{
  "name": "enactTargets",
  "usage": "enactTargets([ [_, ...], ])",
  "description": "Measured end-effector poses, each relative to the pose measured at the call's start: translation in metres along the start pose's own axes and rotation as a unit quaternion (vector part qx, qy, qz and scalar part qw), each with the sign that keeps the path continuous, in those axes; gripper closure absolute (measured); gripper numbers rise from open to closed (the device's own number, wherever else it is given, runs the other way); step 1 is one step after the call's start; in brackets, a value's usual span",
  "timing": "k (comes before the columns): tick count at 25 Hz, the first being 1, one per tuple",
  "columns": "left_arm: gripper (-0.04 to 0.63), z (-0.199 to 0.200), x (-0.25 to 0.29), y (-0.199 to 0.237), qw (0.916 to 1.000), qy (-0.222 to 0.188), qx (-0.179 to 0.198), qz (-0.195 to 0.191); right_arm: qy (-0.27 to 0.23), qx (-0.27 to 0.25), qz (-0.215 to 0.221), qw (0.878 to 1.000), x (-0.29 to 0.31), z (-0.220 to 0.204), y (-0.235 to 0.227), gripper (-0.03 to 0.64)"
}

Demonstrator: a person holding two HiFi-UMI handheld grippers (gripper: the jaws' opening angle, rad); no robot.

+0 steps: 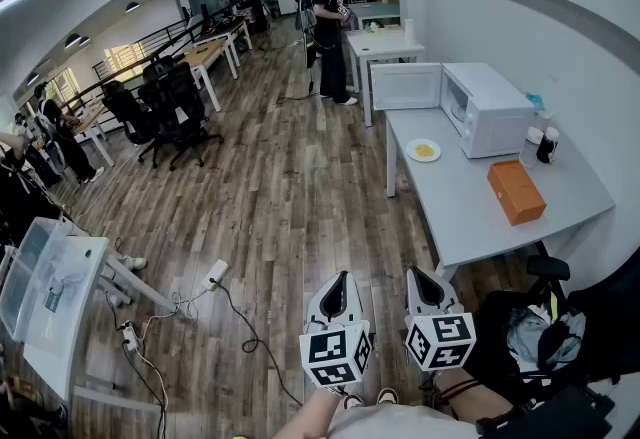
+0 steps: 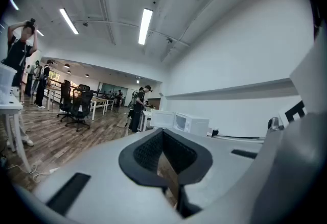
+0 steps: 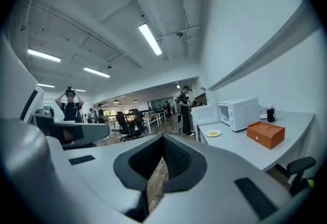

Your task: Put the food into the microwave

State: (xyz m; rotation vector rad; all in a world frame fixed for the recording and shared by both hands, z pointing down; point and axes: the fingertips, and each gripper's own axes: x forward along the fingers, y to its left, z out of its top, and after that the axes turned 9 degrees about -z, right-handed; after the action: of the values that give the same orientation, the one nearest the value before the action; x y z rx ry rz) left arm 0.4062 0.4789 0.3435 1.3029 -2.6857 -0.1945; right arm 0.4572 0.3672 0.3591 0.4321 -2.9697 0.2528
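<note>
A white microwave [image 1: 490,112] stands at the far end of a grey table [image 1: 470,217], its door [image 1: 405,85] swung open to the left. In front of the door lies a white plate [image 1: 424,150] with yellow food on it. The right gripper view shows the same microwave [image 3: 240,113] and plate [image 3: 213,133] far ahead. Both grippers hang low over the wooden floor, well short of the table. The left gripper [image 1: 343,279] and the right gripper [image 1: 416,275] sit side by side, each shut and holding nothing. The left gripper view catches the microwave [image 2: 191,124] in the distance.
An orange box [image 1: 516,191] lies on the table's near part, and two small containers [image 1: 541,142] stand beside the microwave. A black chair with a bag [image 1: 560,327] is at the right. Cables and a power strip [image 1: 215,275] lie on the floor; a person [image 1: 328,22] stands beyond the table.
</note>
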Motion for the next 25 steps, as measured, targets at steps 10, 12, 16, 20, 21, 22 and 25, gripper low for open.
enactTargets([
  [10,0.598,-0.001,-0.004,0.015,0.9998,0.004,-0.017,0.005,0.009,0.0,-0.001,1.0,0.006,-0.003,0.008,0.6],
  [12,0.598,0.001,-0.005,0.022,0.9998,0.003,-0.018,0.007,0.007,0.004,-0.006,1.0,0.008,-0.003,0.011,0.6],
  [16,0.598,0.003,-0.005,0.039,0.9998,0.002,-0.019,0.011,0.01,0.004,-0.012,1.0,0.016,-0.003,0.017,0.6],
  [20,0.598,0.002,-0.006,0.058,0.9998,0.002,-0.018,0.008,0.01,0.007,-0.024,1.0,0.025,-0.006,0.024,0.6],
  [21,0.598,0.002,-0.007,0.063,0.9998,0.002,-0.017,0.007,0.011,0.009,-0.026,1.0,0.027,-0.008,0.028,0.6],
  [22,0.598,0.002,-0.008,0.068,0.9998,0.002,-0.017,0.006,0.014,0.01,-0.028,0.999,0.029,-0.01,0.031,0.6],
  [25,0.598,-0.001,-0.008,0.083,0.9998,0.001,-0.019,0.009,0.025,0.009,-0.03,0.999,0.036,-0.02,0.039,0.6],
])
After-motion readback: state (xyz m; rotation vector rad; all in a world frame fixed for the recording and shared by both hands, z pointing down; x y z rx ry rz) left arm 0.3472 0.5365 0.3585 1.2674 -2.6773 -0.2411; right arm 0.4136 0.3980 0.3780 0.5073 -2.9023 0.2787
